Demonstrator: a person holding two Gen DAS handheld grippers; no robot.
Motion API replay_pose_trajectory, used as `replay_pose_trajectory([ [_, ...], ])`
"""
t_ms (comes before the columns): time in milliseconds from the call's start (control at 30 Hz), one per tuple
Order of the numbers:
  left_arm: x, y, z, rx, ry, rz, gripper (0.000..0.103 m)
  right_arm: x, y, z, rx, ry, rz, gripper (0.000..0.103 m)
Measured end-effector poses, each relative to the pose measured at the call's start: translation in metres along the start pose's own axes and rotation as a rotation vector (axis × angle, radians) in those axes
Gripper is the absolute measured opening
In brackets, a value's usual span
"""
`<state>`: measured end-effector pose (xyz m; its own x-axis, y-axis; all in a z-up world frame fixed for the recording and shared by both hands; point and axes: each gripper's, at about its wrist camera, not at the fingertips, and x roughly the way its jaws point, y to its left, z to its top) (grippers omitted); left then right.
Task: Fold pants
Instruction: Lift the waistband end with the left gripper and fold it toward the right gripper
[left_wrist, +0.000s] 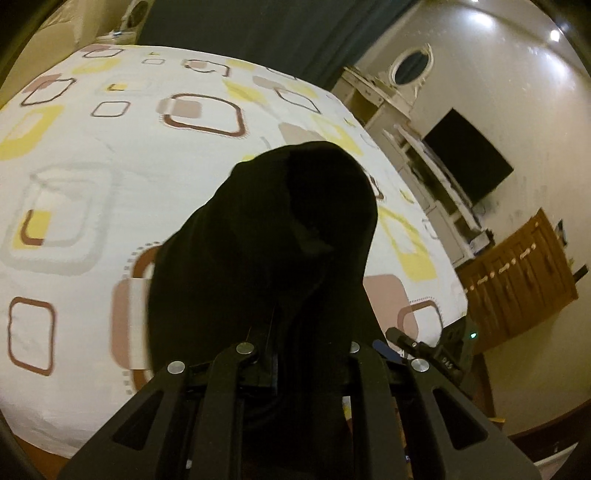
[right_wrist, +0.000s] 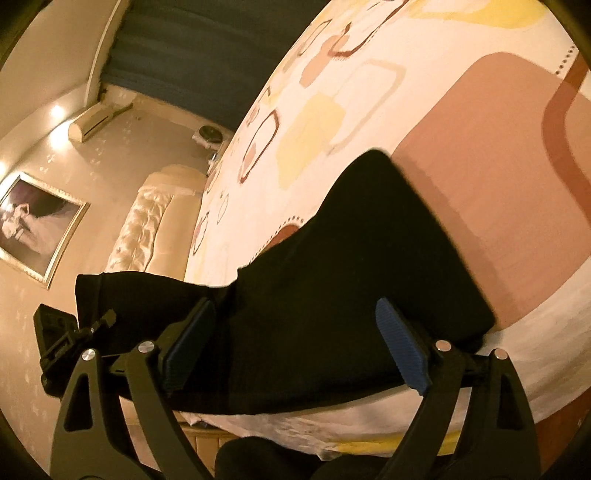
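On the near edge of the bed: one pair of black pants (right_wrist: 332, 266), bunched, part lying flat on the sheet, part lifted off it. From the left wrist view the cloth (left_wrist: 258, 251) rises as a dark hump straight out of the left gripper (left_wrist: 299, 354) and hides its fingertips. Jaws drawn close around the bundle, pinching it, as far as the linkage shows.

Right gripper (right_wrist: 295, 343): two blue ribbed pads, one (right_wrist: 192, 343) on the left and one (right_wrist: 402, 350) on the right, spread wide. Pants fabric lies between them, not squeezed. Whether either pad touches the cloth, cannot tell.

One bed sheet (left_wrist: 110, 177), white, printed with rounded squares in yellow, brown, pink and grey.

Beyond the bed, left view: one dark flat screen (left_wrist: 469, 162) on the wall, one white dresser with an oval mirror (left_wrist: 412, 68), one wooden cabinet (left_wrist: 517, 280), dark curtain (left_wrist: 240, 29).

Right view: one padded cream headboard (right_wrist: 147, 221), one framed picture (right_wrist: 33, 229), one wall air conditioner (right_wrist: 92, 122), two bright ceiling-light reflections.
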<state>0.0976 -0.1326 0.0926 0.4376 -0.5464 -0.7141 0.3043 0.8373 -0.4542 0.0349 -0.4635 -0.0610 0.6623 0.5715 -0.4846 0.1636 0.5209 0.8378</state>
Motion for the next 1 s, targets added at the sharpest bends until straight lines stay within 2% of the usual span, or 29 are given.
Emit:
replay_pose_trajectory([
  [300, 0.089, -0.057, -0.02, 0.066, 0.093, 0.111, 0.014, -0.024, -0.006, 0.013, 0.019, -0.076, -0.006, 0.089],
  [567, 0.148, -0.081, -0.047, 0.114, 0.142, 0.252, 0.014, -0.035, -0.023, 0.021, 0.06, -0.118, -0.015, 0.089],
  [767, 0.168, -0.086, -0.062, 0.154, 0.138, 0.329, 0.014, -0.04, -0.04, 0.023, 0.104, -0.135, -0.024, 0.089],
  [1000, 0.178, -0.093, -0.07, 0.18, 0.115, 0.383, 0.014, -0.038, -0.041, 0.024, 0.114, -0.136, -0.017, 0.089],
])
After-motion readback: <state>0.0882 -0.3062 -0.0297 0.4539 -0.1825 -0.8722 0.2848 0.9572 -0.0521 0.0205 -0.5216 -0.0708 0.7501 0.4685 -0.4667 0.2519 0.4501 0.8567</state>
